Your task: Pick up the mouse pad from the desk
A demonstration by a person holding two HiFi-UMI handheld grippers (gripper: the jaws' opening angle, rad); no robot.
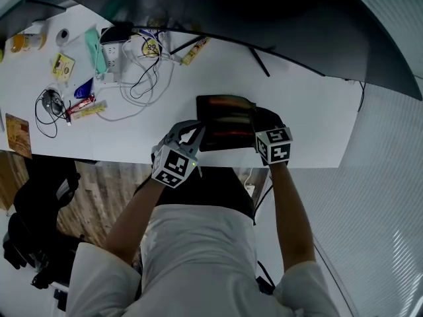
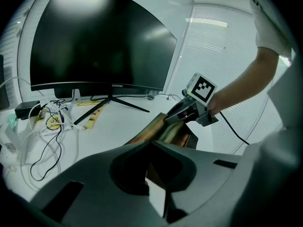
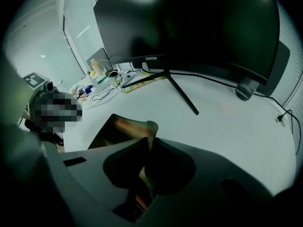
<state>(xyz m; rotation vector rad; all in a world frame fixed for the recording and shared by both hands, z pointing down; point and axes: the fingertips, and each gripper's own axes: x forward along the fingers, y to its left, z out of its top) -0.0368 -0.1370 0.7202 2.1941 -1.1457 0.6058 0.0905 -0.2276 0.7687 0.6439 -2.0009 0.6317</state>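
Note:
The mouse pad (image 1: 221, 121) is a dark, thin sheet with reddish streaks, lying near the front edge of the white desk (image 1: 310, 111). My left gripper (image 1: 198, 132) is at its left front edge, jaws closed together on the pad (image 2: 158, 129). My right gripper (image 1: 254, 121) is shut on the pad's right edge, which curls up between the jaws (image 3: 149, 143). The pad's right side (image 3: 118, 129) is lifted and bent off the desk. In the left gripper view the right gripper (image 2: 170, 119) pinches the raised far corner.
A large curved monitor (image 1: 264, 18) stands behind the pad, with its stand legs (image 1: 261, 61) spread on the desk. Cables (image 1: 142, 78), a power strip (image 1: 109, 55) and snack packets (image 1: 86, 107) clutter the left end. A black chair (image 1: 33, 210) stands at lower left.

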